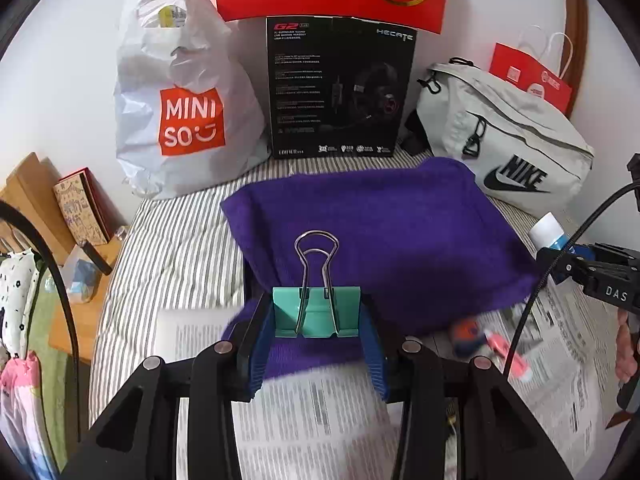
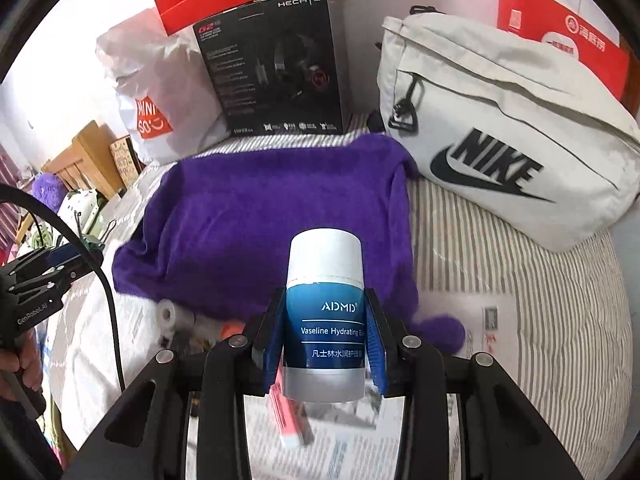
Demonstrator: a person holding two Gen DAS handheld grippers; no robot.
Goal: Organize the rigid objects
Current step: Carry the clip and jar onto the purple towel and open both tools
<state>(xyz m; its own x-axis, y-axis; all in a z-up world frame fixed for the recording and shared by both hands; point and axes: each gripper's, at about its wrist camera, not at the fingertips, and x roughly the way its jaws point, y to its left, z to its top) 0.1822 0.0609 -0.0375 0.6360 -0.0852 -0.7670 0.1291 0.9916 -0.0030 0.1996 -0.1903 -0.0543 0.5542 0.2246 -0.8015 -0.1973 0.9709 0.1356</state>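
teal binder clip (image 1: 316, 312) – upright, silver wire handles pointing up, clamped between blue pads. blue-and-white vaseline bottle (image 2: 325, 316) – upright, white cap on top, likewise pinched, right of the clip.

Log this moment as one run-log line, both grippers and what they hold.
left gripper: shut on teal binder clip | right gripper: shut on ADMD bottle | both above purple towel | on striped bed
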